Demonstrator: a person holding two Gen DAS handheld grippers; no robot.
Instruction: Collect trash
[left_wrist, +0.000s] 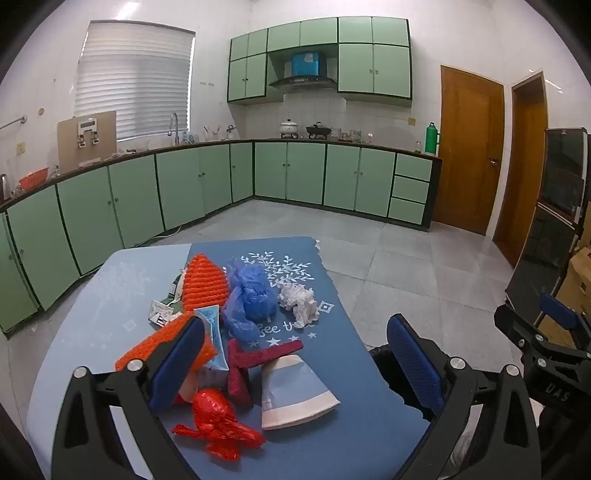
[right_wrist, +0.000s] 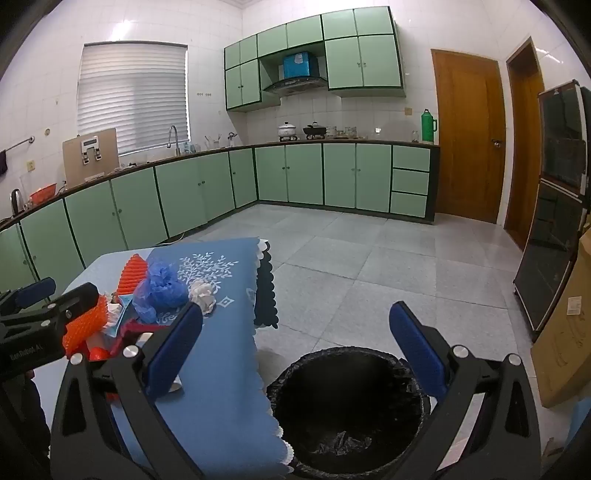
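Observation:
Trash lies on a blue cloth-covered table (left_wrist: 332, 435): a red crumpled wrapper (left_wrist: 218, 424), a flattened paper cup (left_wrist: 291, 395), dark red foam strips (left_wrist: 255, 360), orange foam nets (left_wrist: 205, 284), a blue plastic bag (left_wrist: 251, 295), a white crumpled tissue (left_wrist: 299, 301). My left gripper (left_wrist: 295, 365) is open and empty above the cup and wrapper. My right gripper (right_wrist: 295, 354) is open and empty, above a black-lined trash bin (right_wrist: 347, 410) right of the table. The pile shows in the right wrist view too, with the blue bag (right_wrist: 162, 286).
Green kitchen cabinets (left_wrist: 288, 173) run along the back and left walls. Wooden doors (left_wrist: 469, 147) stand at the right. A dark cabinet (right_wrist: 554, 206) and a cardboard box (right_wrist: 569, 332) stand to the right of the bin. Grey tiled floor (right_wrist: 369, 266) lies between.

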